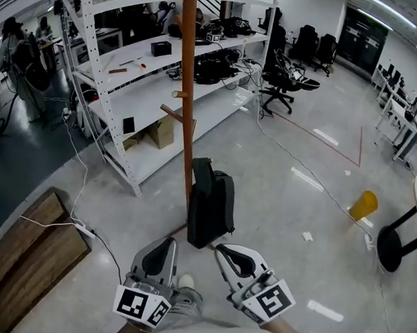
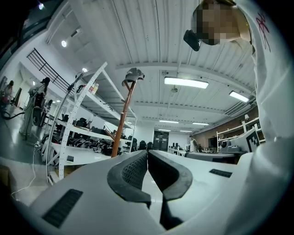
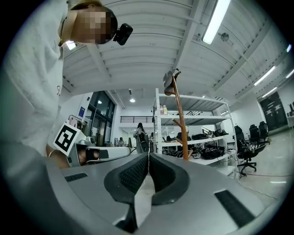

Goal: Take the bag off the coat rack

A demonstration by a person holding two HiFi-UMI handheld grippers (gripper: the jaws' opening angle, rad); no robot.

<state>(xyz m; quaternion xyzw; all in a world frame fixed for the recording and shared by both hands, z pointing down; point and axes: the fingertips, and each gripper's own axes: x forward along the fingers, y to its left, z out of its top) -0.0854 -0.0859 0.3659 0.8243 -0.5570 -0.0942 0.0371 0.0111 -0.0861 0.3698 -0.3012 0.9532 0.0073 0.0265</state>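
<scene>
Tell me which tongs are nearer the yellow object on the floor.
Right. The right tongs are left of the yellow object, well apart from it; the left tongs sit further left still, beyond the right tongs.

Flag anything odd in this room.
A yellow bin looks tilted on the open floor, right of the coat rack, with a white scrap lying loose nearby. Nothing else stands out.

Left gripper (image 1: 168, 244), right gripper (image 1: 220, 251) — pale grey shells, black ribbed pads (image 2: 133, 172), black-white marker cubes (image 1: 142, 306); white top (image 2: 271, 114).
</scene>
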